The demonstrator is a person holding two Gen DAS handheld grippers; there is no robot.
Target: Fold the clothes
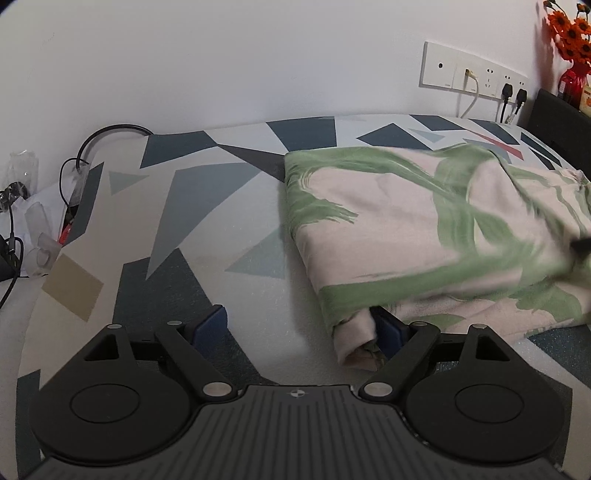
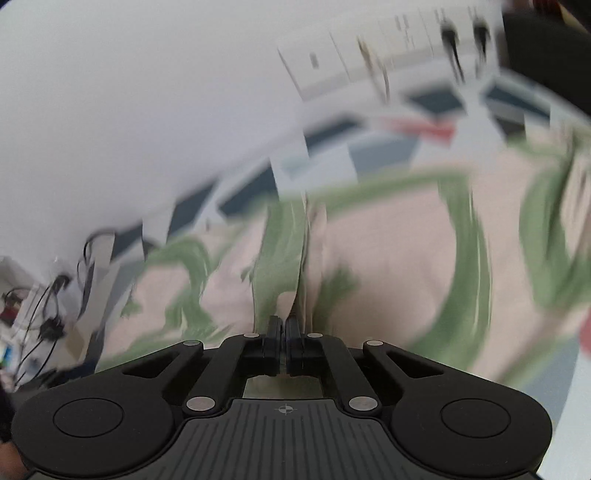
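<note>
From the left wrist camera, the left gripper (image 1: 299,328) hovers low over a table covered with a geometric-patterned cloth (image 1: 192,206) in grey, dark blue and beige shapes. Its jaws stand wide apart, and nothing is pressed between the blue pads (image 1: 212,326). The folded garment (image 1: 417,229), pale pink with broad green brush strokes, lies on the right half of the cloth; its near left corner (a rolled-up fold) sits just inside the right pad, which appears to touch it, while the left pad is over bare cloth. On the white wall behind, a socket panel (image 1: 476,72) holds a white cable and two black plugs, and orange flowers (image 1: 570,31) stand at the far right. Loose black cables (image 1: 14,221) clutter the table's left edge.

From the right wrist camera, heavily smeared by motion, the right gripper (image 2: 283,332) has its black fingers (image 2: 273,338) drawn together. A thin upright ridge of the same pink-and-green fabric rises straight from between them, so it seems pinched there. The rest of the garment spreads ahead and to the right.
</note>
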